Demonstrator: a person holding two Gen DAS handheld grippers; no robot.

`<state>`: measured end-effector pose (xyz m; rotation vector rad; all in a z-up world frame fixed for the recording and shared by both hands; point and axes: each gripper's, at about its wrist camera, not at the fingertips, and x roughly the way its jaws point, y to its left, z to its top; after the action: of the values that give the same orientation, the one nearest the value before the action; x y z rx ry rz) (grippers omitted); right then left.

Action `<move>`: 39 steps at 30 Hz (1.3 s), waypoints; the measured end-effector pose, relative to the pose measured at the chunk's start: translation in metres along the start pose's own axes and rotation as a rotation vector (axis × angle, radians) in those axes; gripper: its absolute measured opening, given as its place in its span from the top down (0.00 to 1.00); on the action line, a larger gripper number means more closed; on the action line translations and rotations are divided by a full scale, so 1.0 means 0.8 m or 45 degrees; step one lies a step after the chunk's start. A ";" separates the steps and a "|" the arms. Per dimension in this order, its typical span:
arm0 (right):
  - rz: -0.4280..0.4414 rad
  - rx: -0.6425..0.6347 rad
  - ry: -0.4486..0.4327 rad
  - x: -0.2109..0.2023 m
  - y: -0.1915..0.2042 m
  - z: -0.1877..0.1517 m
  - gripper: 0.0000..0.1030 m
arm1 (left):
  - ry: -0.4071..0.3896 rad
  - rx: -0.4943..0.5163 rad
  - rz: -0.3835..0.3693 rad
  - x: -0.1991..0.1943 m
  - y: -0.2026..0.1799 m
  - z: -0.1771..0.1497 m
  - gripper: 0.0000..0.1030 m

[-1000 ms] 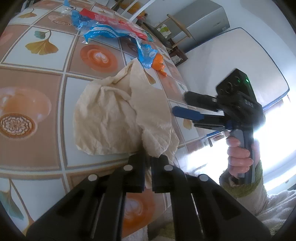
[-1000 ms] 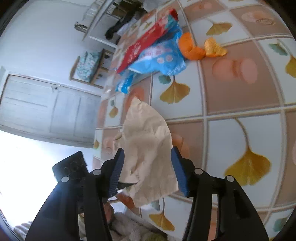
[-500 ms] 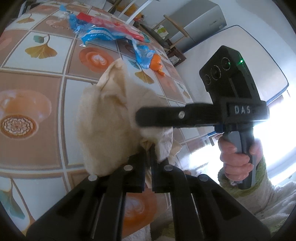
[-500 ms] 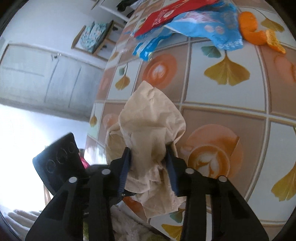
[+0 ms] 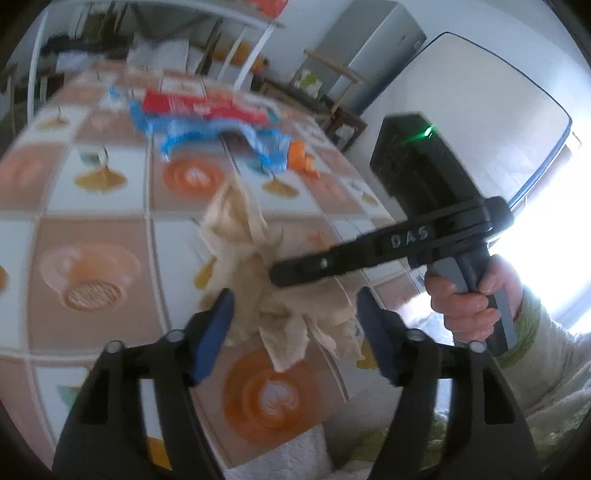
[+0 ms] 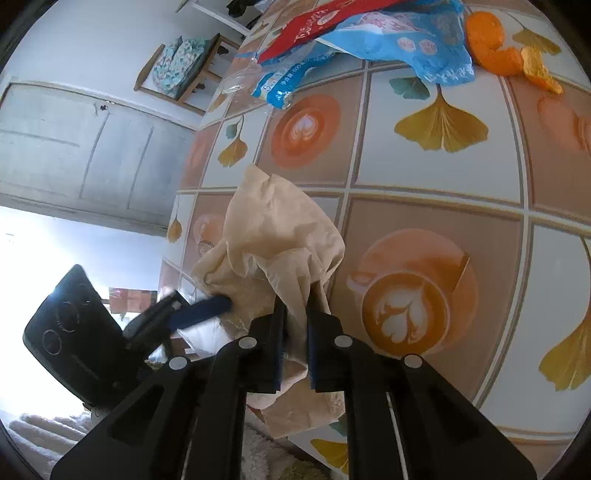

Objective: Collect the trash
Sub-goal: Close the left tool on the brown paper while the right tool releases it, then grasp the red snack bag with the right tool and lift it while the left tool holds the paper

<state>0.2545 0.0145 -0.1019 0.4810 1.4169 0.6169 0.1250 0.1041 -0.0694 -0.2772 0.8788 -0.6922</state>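
Our right gripper has just been closing and now clamps a fold of the crumpled beige paper between its jaws, the sheet bunching up ahead of the fingertips over the patterned tablecloth. Our left gripper has just been opening; its jaws stand wide apart on either side of the same paper, pads off it. Seen from the left wrist, the right gripper's finger reaches across just beyond our open jaws, a hand on its handle. Well ahead of both jaws lie blue and red wrappers and orange peel.
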 end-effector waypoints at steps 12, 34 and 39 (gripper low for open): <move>0.323 0.122 0.173 0.013 -0.027 -0.013 0.90 | 0.090 0.214 0.122 0.034 -0.022 -0.012 0.33; 0.075 0.002 -0.137 -0.084 -0.016 0.016 0.59 | 0.132 0.075 0.083 0.035 -0.002 -0.006 0.86; -0.087 -0.053 -0.331 -0.128 -0.013 0.049 0.52 | 0.118 -0.017 0.109 0.031 0.014 -0.001 0.87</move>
<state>0.2899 -0.0579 -0.0271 0.4599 1.1668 0.5080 0.1403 0.0960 -0.0905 -0.2195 0.9783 -0.6236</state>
